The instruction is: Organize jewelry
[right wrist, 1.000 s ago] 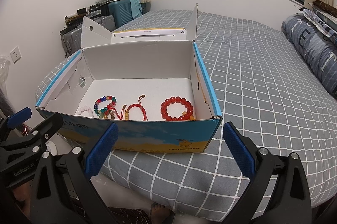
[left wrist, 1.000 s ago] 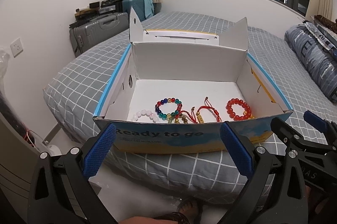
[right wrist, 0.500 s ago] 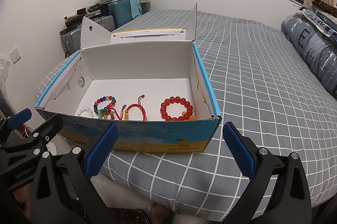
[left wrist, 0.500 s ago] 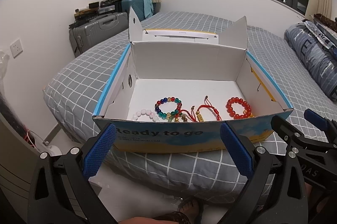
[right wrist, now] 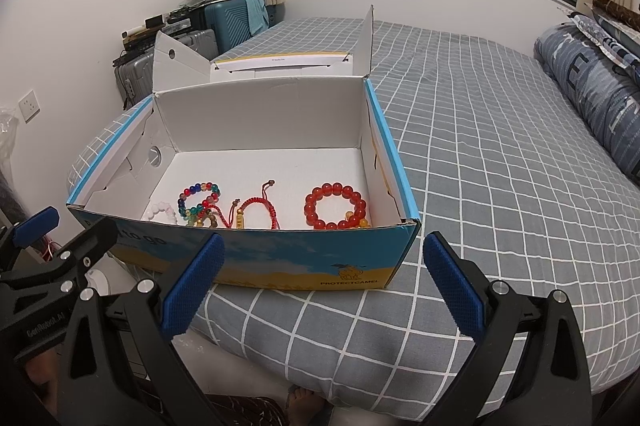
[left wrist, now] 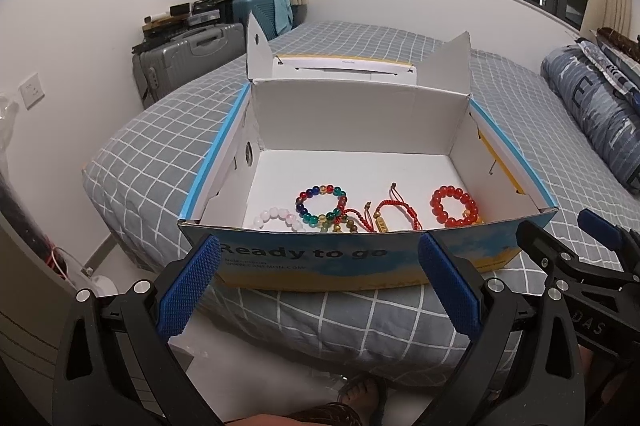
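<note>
Left wrist view. Left claw (left wrist: 320, 250) spread wide, holding nothing, low in the frame, just in front of the box. Open white cardboard box with a blue and yellow outside (left wrist: 360, 114) in the middle, sitting on the bed with the grey checked cover (left wrist: 160, 146). All the jewelry inside, in a row close to the front wall:
- pale pink bead bracelet (left wrist: 276, 216) at the left
- many-coloured glass bead bracelet (left wrist: 338, 191) next to it
- red string bracelet with a little gold tag (left wrist: 400, 203) in the middle
- fat red bead bracelet (left wrist: 448, 191) at the right, on its own

Some small brown and green beads (left wrist: 340, 224) mixed up with red string under the many-coloured one.

Could be a row just laid down. Could also be a row waiting to be sorted. No telling which.

For any grab: come down from above, over the front wall. Pinch one bead ring at its side. Lift slowly near the tangle, so nothing else comes along.

Right wrist view. Right claw (right wrist: 322, 246) spread wide too, empty, low in the frame. Same box (right wrist: 260, 114) in the left half, bed (right wrist: 500, 166) filling the right. Round, smooth, shiny beads. Thin, floppy, knotted string (right wrist: 256, 204), likely to snag. Stiff, flat card walls, thin enough to bend if bumped. Soft bed, so a wobbly box if pushed.
</note>
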Demonstrator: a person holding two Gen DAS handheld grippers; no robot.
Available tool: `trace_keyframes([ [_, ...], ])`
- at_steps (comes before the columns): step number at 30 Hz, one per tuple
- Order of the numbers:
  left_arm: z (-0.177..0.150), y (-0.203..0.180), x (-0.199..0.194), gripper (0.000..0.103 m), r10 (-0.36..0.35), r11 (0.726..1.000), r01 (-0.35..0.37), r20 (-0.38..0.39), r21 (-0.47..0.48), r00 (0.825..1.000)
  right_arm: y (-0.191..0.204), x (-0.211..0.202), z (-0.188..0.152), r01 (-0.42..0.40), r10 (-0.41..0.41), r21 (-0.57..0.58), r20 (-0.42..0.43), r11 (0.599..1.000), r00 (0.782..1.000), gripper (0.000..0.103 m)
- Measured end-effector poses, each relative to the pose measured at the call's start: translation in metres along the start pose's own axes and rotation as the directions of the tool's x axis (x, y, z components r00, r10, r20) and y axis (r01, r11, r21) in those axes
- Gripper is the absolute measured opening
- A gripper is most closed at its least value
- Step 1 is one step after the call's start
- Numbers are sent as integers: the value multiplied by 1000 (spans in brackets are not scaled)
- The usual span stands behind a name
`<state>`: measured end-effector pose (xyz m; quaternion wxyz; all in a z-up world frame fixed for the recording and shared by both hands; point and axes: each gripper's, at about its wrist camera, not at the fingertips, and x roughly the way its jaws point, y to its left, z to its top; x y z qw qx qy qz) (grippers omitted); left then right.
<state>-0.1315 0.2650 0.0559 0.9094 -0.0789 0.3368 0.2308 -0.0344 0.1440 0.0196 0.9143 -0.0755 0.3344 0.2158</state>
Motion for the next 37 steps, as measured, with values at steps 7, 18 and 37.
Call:
trace_keyframes([
  [7, 0, 3, 1, 97, 11, 1000, -11, 3, -8, 1000, 2, 1, 0, 0, 0, 1, -2, 1000, 1000, 95],
  [18, 0, 1, -1, 97, 15, 1000, -15, 3, 0, 1000, 3, 3, 0, 2, -2, 4, -5, 1000, 1000, 95],
  [37, 0, 0, -2, 97, 14, 1000, -14, 5, 6, 1000, 3, 3, 0, 2, -2, 4, -5, 1000, 1000, 95],
])
